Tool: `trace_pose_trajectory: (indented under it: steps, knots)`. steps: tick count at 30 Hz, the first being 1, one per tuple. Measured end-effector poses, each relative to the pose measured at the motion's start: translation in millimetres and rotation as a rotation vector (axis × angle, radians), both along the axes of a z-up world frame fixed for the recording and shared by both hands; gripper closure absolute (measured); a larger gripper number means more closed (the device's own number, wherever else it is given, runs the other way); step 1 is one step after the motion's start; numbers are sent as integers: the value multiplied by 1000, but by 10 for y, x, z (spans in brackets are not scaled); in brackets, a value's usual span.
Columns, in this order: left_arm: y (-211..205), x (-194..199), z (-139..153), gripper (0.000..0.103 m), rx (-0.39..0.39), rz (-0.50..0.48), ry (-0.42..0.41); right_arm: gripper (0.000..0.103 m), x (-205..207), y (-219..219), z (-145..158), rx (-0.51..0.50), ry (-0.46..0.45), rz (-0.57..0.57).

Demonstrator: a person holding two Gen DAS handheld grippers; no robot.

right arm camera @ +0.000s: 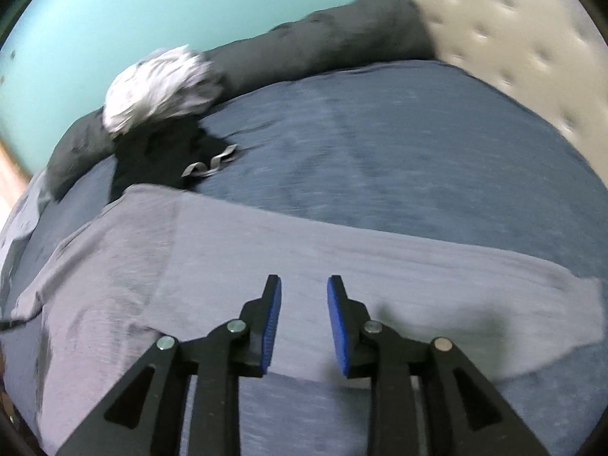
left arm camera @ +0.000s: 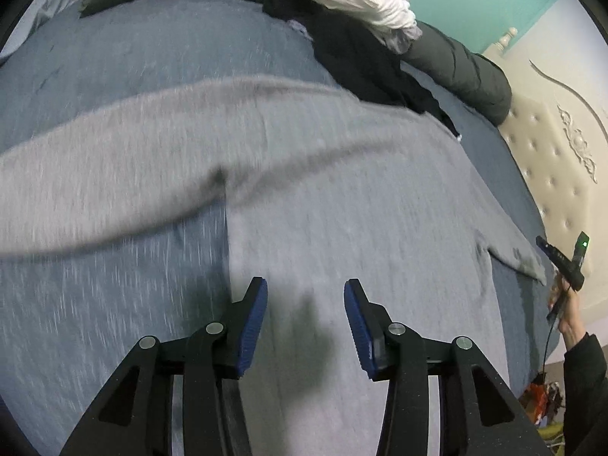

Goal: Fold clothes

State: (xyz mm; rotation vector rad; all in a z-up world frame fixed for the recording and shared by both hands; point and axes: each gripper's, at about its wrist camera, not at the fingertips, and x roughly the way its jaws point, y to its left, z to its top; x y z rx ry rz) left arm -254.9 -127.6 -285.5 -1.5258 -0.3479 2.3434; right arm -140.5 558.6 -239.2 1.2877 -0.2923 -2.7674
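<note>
One grey sweater (left arm camera: 304,197) lies spread on the blue bed (right arm camera: 399,133), a sleeve seemingly laid across its body, though blur makes the fold hard to read. Both grippers hover just above it, the left gripper (left arm camera: 306,288) and right gripper (right arm camera: 304,285) each spread and holding nothing, likely placed to take an edge. Beyond lies a pile of black and white clothes (left arm camera: 353,11) against a dark bolster (right arm camera: 323,41).
</note>
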Motion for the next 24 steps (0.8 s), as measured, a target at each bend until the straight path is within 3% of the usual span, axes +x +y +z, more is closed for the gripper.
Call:
trace_pose_trajectory:
  steps: [4, 12, 14, 18, 24]
  knots:
    - [-22, -520, 26, 57, -30, -5, 23, 70, -263, -456, -86, 11, -19, 73]
    - [41, -1527, -47, 50, -130, -26, 79, 69, -798, -1105, -156, 64, -39, 170]
    - [100, -1703, -107, 50, -172, -38, 82, 67, -933, -1192, -189, 72, -45, 177]
    - [230, -1954, -245, 50, -248, -85, 92, 51, -1151, -1368, -241, 92, -52, 213]
    - [401, -2119, -429, 50, -306, -161, 101, 50, -1396, -1637, -255, 127, -34, 295]
